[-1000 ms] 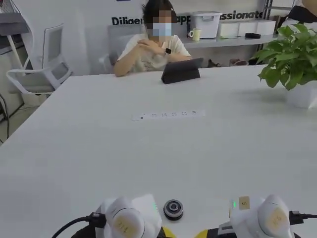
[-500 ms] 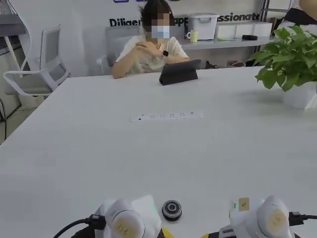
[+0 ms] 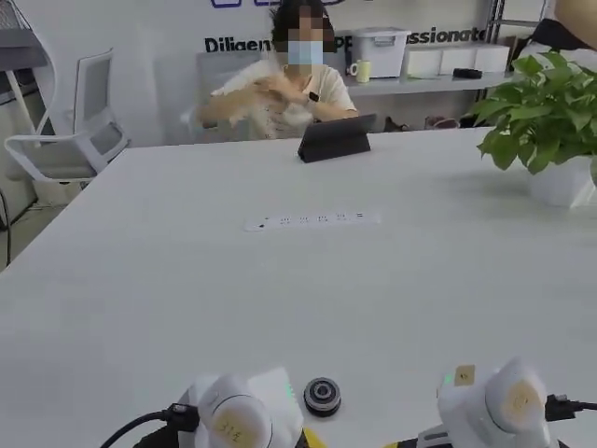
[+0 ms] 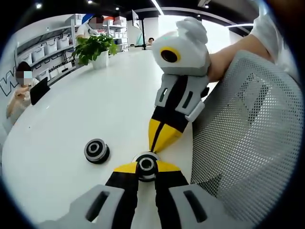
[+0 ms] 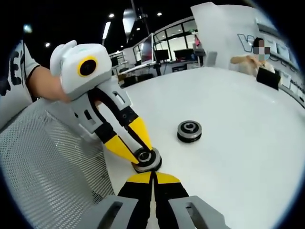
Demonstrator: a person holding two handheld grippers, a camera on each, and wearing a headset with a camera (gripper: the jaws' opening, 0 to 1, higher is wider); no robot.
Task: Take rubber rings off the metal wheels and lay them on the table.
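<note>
My left gripper (image 4: pixel 146 168) is shut on a small metal wheel (image 4: pixel 146 163) with a dark rubber ring, just above the white table's (image 3: pixel 187 280) near edge. My right gripper (image 5: pixel 152 175) faces it with jaws shut. Its yellow tips touch the rim of that wheel (image 5: pixel 147 159); I cannot tell whether they pinch the ring. A second wheel (image 3: pixel 322 396) with its ring on lies flat on the table just beyond, also seen as the loose wheel (image 4: pixel 96 150) (image 5: pixel 189 130). In the head view the left gripper (image 3: pixel 233 418) and right gripper (image 3: pixel 494 411) sit at the bottom edge.
A grey mesh chair back (image 4: pixel 238 143) sits close behind the grippers. Farther out on the table lie a power strip (image 3: pixel 312 220) and a dark tablet (image 3: pixel 334 138), with a potted plant (image 3: pixel 546 103) at the right. A person (image 3: pixel 280 93) sits across the table.
The head camera has shifted slightly. The person across the table has raised and moved an arm. Both grippers and the loose wheel stay about where they were.
</note>
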